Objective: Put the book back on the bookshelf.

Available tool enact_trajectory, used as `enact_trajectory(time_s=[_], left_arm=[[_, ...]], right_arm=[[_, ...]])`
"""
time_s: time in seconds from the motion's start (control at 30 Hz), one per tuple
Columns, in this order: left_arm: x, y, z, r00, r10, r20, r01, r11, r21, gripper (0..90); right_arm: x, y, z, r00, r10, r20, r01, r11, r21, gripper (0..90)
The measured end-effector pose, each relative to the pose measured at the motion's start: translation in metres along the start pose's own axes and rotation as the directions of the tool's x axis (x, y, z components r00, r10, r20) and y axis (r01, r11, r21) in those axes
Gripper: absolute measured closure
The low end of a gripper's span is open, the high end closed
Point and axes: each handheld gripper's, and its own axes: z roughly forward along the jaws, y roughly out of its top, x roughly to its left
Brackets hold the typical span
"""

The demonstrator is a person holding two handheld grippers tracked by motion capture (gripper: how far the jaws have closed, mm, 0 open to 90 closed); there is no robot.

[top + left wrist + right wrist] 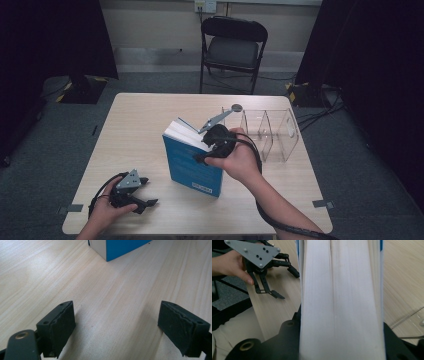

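A thick book with a blue cover stands upright and slightly tilted on the pale wooden table, a little right of centre. My right gripper comes at it from the right and is shut on its upper page edge. In the right gripper view the white page block runs up between the two black jaws, which sit tight against both covers. My left gripper rests near the table's front left corner, open with nothing between its fingers. The left gripper view has its pads wide apart over bare wood, the book's lower corner beyond.
A clear plastic divider box with several compartments stands just behind and right of the book. A black folding chair is beyond the table's far edge. The left gripper with its grey plate lies near the table's edge.
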Motion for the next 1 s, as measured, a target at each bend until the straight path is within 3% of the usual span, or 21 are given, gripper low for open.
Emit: enact_trajectory(time_s=[0.1,0.33,0.43,0.5,0.63,0.83,1.0], left_arm=[[-0.0002,0.0,-0.0001,1.0,0.0,-0.001,0.0,1.0,0.001,13.7],[-0.0004,-0.0001,-0.0001,1.0,-0.001,-0.003,0.001,1.0,0.0,13.7],[0.0001,-0.0001,-0.0002,1.0,0.005,-0.004,-0.005,1.0,0.001,13.7],[0.0001,0.0,-0.0002,1.0,0.005,-0.004,-0.005,1.0,0.001,13.7],[-0.0003,-0.0002,-0.0001,1.0,-0.002,-0.002,0.002,1.0,0.0,13.7],[-0.0002,-0.0001,-0.0001,1.0,-0.003,-0.001,0.003,1.0,0.0,13.7],[0.0005,0.0002,-0.0005,1.0,-0.001,0.003,0.001,1.0,0.005,13.7]], right_arm=[[0.0014,-0.0024,-0.0008,0.9999,-0.002,0.011,0.002,1.0,-0.009,60.6],[0.0047,0.0035,0.0018,0.9966,-0.073,0.037,0.072,0.997,0.028,56.7],[0.0039,0.0046,0.0067,0.9968,-0.068,0.043,0.066,0.997,0.049,53.0],[0.0028,0.0057,0.0074,0.9969,-0.067,0.041,0.065,0.996,0.057,57.0],[0.0025,0.0054,0.0073,0.9988,-0.044,0.021,0.043,0.998,0.049,60.3],[0.0048,0.0048,0.0055,0.9995,-0.017,0.026,0.015,0.999,0.047,61.2],[-0.0009,0.0026,0.0032,0.9999,0.012,-0.006,-0.012,0.999,0.034,61.3]])
